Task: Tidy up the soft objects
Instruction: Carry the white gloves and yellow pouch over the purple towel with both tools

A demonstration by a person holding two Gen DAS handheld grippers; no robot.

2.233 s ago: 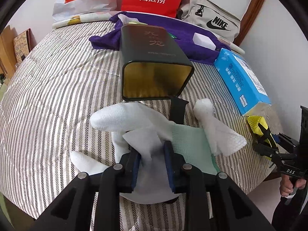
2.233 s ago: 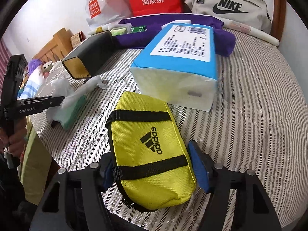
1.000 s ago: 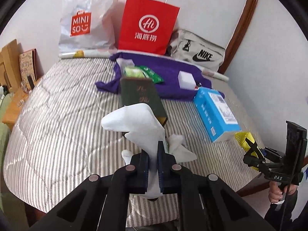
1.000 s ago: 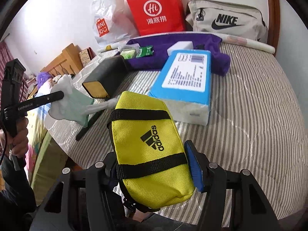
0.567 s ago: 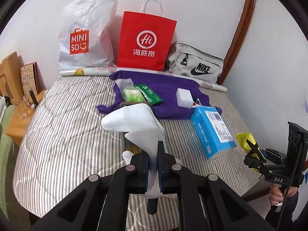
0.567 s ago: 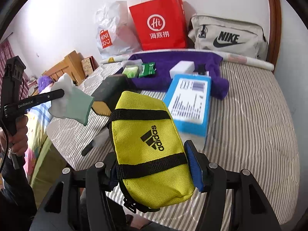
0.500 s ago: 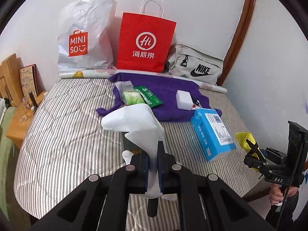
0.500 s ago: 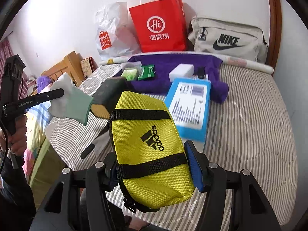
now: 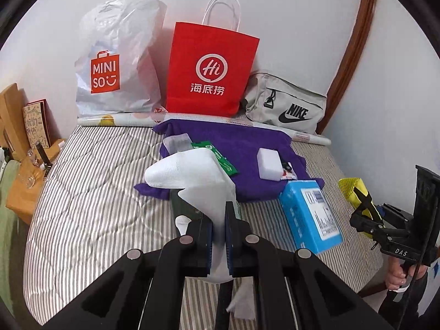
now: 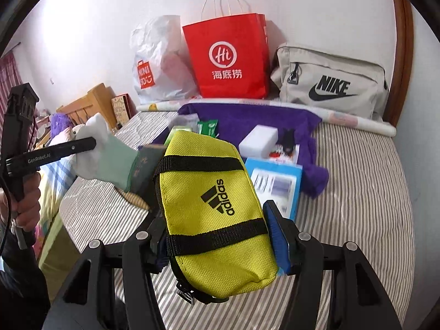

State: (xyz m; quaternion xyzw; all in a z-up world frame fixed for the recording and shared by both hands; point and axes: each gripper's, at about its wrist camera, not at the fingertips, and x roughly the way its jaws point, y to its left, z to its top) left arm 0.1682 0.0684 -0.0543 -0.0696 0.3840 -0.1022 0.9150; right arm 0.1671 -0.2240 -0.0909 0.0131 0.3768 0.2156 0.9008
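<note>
My left gripper (image 9: 218, 221) is shut on a white and pale green glove (image 9: 189, 176) and holds it high above the striped bed; the glove also shows in the right wrist view (image 10: 110, 159). My right gripper (image 10: 220, 233) is shut on a yellow Adidas pouch (image 10: 214, 209), lifted off the bed; the pouch shows at the right of the left wrist view (image 9: 354, 192). A second white glove (image 9: 183, 224) lies on the bed below, mostly hidden.
On the bed lie a dark green tin box (image 10: 144, 167), a blue tissue pack (image 9: 308, 217) and a purple cloth (image 9: 247, 148) bearing a white block (image 9: 268, 162) and green packets. A Miniso bag (image 9: 115, 63), red paper bag (image 9: 211, 68) and Nike bag (image 9: 286, 107) stand against the wall.
Both grippers have risen and drawn back from the bed, carrying the glove and the pouch. The tin box and tissue pack now look smaller and farther off.
</note>
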